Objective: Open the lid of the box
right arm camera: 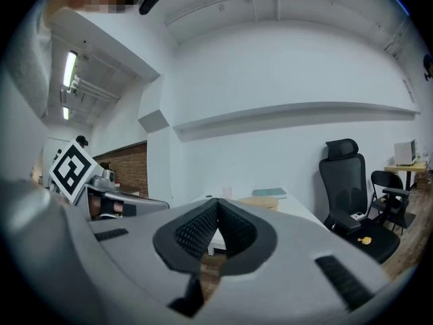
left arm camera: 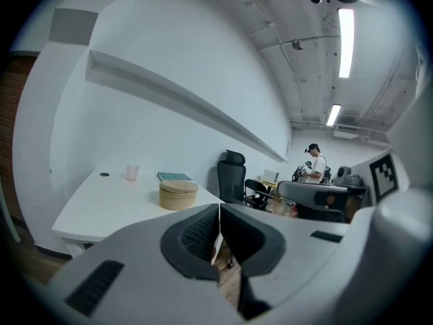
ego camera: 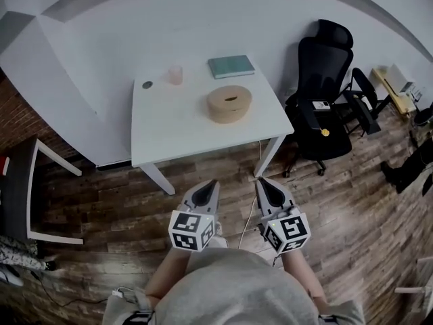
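In the head view, the left claw and the right claw hang side by side over the plank-patterned wooden floor, near us and well short of the white tabletop. Each claw is a grey wedge that tapers to a point and has a cube with black-and-white square markers at its back. The box stands on the right half of the tabletop. It is round, low and tan, with a flat lid that is still on and has a small slot in its top. Farther back lie a flat teal book and a pale translucent cup, and a black mesh office chair stands to the right.

In the left gripper view, the left claw is closed with nothing in it. Its ribbed dark pads meet along a thin seam. The box sits far ahead and to the left on the tabletop, well apart from the claw.

In the right gripper view, the right claw is closed too and holds nothing, its dimpled black pads pressed tip to tip. Just past the tips and slightly to the right we see the box in the distance, with the book behind it.
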`<action>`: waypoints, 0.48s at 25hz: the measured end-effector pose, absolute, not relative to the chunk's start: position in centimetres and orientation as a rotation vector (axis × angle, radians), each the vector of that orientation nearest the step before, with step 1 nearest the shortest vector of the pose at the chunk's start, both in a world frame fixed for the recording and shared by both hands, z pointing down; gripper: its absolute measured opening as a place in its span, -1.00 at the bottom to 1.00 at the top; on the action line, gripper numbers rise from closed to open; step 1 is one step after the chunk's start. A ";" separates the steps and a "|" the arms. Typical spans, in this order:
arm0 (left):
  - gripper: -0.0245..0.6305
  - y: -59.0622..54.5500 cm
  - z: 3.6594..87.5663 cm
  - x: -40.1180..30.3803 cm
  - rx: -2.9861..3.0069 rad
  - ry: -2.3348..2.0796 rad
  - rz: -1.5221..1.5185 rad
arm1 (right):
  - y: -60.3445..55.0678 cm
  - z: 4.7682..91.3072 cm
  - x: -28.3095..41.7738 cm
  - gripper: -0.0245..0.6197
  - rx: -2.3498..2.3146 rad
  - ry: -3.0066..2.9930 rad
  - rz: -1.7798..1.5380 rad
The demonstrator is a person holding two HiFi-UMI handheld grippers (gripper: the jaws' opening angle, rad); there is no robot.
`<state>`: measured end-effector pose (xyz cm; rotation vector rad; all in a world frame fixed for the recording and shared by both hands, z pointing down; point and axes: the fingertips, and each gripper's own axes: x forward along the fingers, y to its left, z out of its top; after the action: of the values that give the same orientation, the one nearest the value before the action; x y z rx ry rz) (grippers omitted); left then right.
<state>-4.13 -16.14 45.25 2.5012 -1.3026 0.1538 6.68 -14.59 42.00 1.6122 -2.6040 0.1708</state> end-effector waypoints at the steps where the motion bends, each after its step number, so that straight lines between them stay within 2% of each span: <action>1: -0.90 -17.4 45.2 -4.1 2.504 -1.299 0.155 | -15.8 41.9 6.7 -0.91 1.619 -2.600 0.168; 12: -0.90 -28.8 45.8 -4.5 2.541 -1.244 0.195 | -26.4 43.4 5.9 -0.91 1.673 -2.546 0.222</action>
<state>-4.50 -28.83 45.84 2.5412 -1.2444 0.1952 5.91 -26.38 43.38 1.6729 -2.5462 0.2219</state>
